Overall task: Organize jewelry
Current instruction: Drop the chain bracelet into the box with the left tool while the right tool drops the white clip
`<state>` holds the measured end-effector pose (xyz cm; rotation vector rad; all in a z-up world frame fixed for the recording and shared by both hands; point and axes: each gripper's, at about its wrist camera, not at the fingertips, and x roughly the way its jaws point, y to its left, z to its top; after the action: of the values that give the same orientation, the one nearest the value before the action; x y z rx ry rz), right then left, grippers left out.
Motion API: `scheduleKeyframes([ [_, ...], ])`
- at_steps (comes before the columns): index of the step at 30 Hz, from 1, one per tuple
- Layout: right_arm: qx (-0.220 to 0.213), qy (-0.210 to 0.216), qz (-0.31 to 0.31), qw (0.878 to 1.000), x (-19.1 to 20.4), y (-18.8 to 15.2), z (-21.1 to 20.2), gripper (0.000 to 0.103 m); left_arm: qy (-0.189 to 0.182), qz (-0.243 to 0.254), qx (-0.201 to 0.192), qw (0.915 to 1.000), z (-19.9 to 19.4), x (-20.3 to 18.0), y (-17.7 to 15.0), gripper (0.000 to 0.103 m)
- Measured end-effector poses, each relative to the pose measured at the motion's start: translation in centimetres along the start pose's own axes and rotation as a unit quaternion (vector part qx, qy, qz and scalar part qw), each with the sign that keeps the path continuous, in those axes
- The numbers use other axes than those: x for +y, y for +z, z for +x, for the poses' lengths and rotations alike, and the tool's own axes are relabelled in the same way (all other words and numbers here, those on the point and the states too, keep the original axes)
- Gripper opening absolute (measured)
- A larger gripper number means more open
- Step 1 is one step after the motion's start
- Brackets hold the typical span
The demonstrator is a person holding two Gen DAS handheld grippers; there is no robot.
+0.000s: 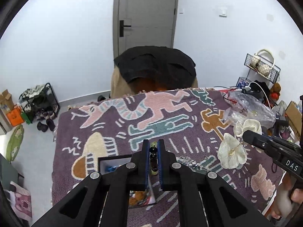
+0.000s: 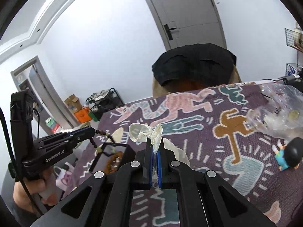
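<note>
My left gripper (image 1: 153,144) is shut on a strand of dark wooden beads (image 1: 153,159). In the right wrist view it (image 2: 92,131) holds the bead strand (image 2: 94,142) dangling above an open black jewelry box (image 2: 130,151) with brown beads inside. That box (image 1: 113,158) lies just left of the left fingers. My right gripper (image 2: 155,146) is shut on white petal-shaped earrings (image 2: 140,130), lifted off the cloth. From the left wrist view, the right gripper (image 1: 246,136) carries the white petals (image 1: 232,155) at the right.
A purple patterned cloth (image 1: 170,113) covers the table. A crumpled clear plastic bag (image 2: 280,113) lies at the far right, and a small toy figure (image 2: 287,155) sits in front of it. A chair draped with a black garment (image 1: 155,66) stands behind the table's far edge.
</note>
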<state>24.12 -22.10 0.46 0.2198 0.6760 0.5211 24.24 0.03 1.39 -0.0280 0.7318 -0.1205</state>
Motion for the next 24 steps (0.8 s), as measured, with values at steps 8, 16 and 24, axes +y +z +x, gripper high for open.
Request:
scheduleKeyframes([
  [8, 0.016, 0.005, -0.021, 1.0, 2.7, -0.3, 1.9, 0.005, -0.002, -0.03, 0.013, 0.9995, 0.9, 3.0, -2.1, 0.008],
  [16, 0.039, 0.003, -0.035, 0.999, 4.4, -1.3, 4.1, 0.005, -0.005, -0.07, 0.042, 0.9966, 3.7, 5.6, -4.1, 0.008],
  [24, 0.055, 0.009, -0.046, 0.997, 5.9, -1.8, 5.8, 0.005, -0.041, -0.105, 0.057, 0.992, 4.4, 7.3, -5.1, 0.014],
])
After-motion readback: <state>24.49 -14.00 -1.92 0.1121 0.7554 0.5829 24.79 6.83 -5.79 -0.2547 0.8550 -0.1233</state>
